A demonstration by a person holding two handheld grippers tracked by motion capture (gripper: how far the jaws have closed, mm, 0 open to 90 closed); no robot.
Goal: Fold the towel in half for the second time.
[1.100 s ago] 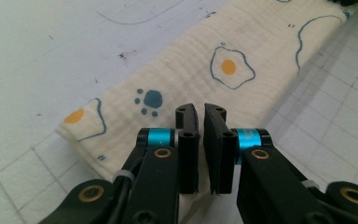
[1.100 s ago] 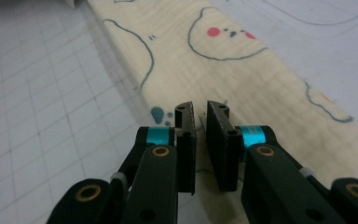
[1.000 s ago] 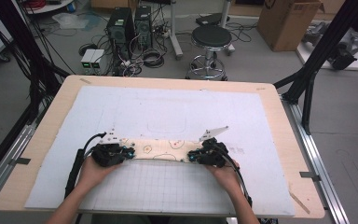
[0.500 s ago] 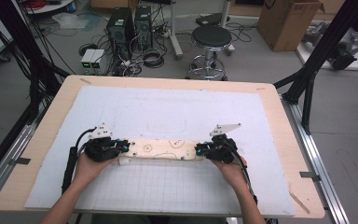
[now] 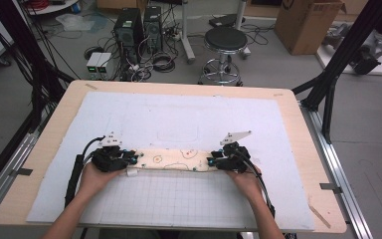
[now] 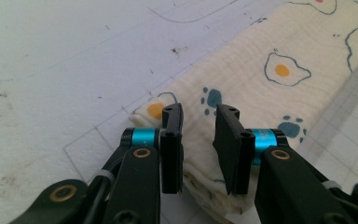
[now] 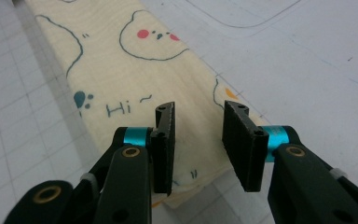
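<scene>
Both hands have drawn apart, stretching the folded cartoon-print cloth (image 5: 171, 160) into a strip on the tabletop's white mat (image 5: 179, 119). Left claw (image 6: 199, 140) and right claw (image 7: 199, 140): jaws just opening, apparently releasing opposite cloth ends.

The left gripper (image 6: 198, 140) had its two black fingers (image 6: 172, 147) standing a little apart, having just been opening, with the end of a folded cream cloth (image 6: 256, 79) lying between and beneath them, not pressed by either pad. The cloth ran away beyond the fingertips, printed with fried eggs and blue paw marks. To both sides of the fingers lay the white worktop (image 6: 65, 60), marked with thin lines.
</scene>
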